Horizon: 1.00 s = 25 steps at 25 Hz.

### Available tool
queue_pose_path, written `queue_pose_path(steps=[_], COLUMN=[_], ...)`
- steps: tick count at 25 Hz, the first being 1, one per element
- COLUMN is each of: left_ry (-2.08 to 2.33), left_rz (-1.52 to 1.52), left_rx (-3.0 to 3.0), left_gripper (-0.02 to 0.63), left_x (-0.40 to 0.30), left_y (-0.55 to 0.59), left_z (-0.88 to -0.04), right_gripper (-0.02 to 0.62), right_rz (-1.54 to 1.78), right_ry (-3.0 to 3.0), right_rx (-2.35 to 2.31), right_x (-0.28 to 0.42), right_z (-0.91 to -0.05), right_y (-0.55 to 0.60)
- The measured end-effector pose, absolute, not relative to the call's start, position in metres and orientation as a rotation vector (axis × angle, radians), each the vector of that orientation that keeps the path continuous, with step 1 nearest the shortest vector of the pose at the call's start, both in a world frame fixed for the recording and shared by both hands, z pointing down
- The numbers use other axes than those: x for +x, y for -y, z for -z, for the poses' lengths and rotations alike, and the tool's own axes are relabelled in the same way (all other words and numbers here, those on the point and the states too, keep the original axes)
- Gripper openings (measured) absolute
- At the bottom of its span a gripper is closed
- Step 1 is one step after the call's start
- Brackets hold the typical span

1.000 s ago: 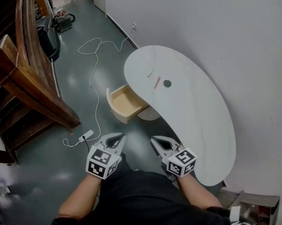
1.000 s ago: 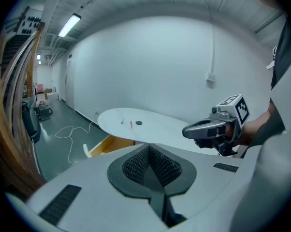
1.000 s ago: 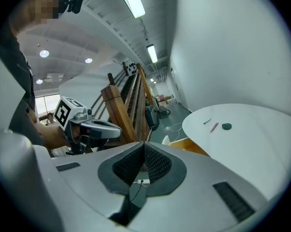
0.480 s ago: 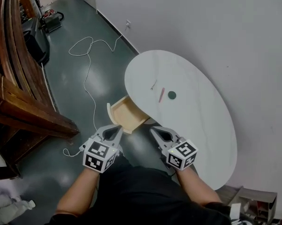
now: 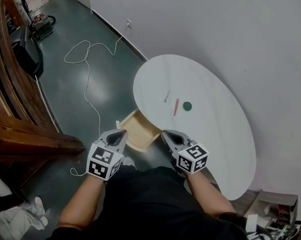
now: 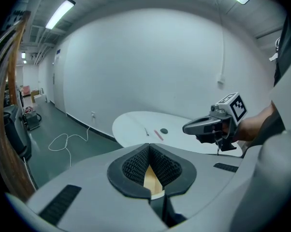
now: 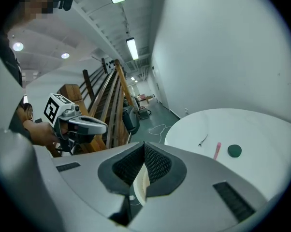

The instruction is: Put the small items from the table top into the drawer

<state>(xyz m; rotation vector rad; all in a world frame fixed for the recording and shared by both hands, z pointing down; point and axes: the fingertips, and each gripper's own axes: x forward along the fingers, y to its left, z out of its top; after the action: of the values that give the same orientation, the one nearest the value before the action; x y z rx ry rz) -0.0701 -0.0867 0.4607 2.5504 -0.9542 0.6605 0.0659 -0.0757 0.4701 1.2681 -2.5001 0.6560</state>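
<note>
Wooden drawer (image 5: pixel 139 133), matt white table (image 5: pixel 210 134)

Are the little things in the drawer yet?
Not yet. Done: the drawer is open. In hand: nothing; the left gripper and right gripper are both shut and empty. Left: the pink stick, green disc and thin dark item all lie on the table.

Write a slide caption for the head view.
Left hand-held gripper and right hand-held gripper, both shut, empty, by the open drawer; pink stick, green disc, thin dark item on the table.
</note>
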Motion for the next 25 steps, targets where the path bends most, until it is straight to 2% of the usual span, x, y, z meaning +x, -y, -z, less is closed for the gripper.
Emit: queue_pose_path(steps=[14,25], left_ry=[0.989,1.104], left_rz=[-0.691,-0.737], left_rx=[2.463,2.327], left_gripper=[0.014,0.014], left_x=[-0.077,-0.076], left_y=[0.119,0.123], left_z=[-0.483,-0.503], right_gripper=[0.005,0.006], right_rz=[-0.687,-0.741], right_ry=[2.293,2.065], right_rx=[1.399,1.420], right_x=[0.128,0.202], right_z=[-0.515,-0.589], right_y=[0.143,0.207])
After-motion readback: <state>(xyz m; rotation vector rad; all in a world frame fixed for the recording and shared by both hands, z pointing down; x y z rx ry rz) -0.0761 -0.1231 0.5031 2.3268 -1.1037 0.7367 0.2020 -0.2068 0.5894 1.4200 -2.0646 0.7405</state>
